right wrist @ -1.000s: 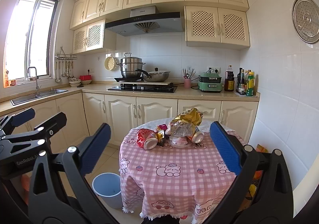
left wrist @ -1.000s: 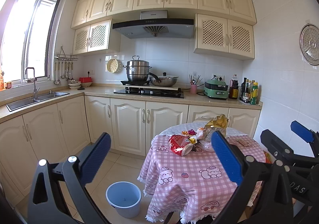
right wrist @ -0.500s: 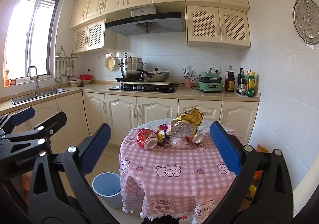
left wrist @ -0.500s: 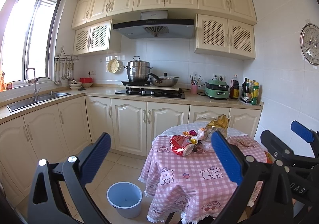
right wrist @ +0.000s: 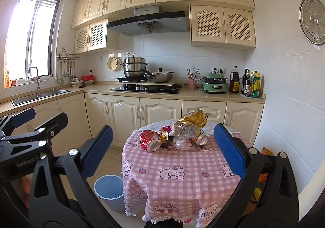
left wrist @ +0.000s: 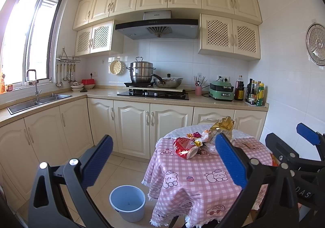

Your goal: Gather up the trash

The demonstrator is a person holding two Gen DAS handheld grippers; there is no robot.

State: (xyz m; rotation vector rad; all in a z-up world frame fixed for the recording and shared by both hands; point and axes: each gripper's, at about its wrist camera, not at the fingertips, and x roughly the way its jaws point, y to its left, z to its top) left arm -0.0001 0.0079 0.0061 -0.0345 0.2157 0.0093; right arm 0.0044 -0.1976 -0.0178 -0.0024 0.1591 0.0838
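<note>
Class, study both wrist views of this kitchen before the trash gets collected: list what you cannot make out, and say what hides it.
- Left wrist view: part of the trash pile is behind a finger of the left gripper.
- Right wrist view: the bin is partly hidden by the tablecloth and the right gripper.
- Both views: wrapper print is too small to read.
- Right wrist view: orange items at the table's right are cut off by a gripper finger.

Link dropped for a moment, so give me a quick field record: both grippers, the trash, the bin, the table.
left gripper: open, empty, held short of the table
right gripper: open, empty
trash: crushed red can, gold snack bag, second can, clustered at the table's far side
bin: blue, on the floor left of the table, looks empty
table: round, pink checked cloth
</note>
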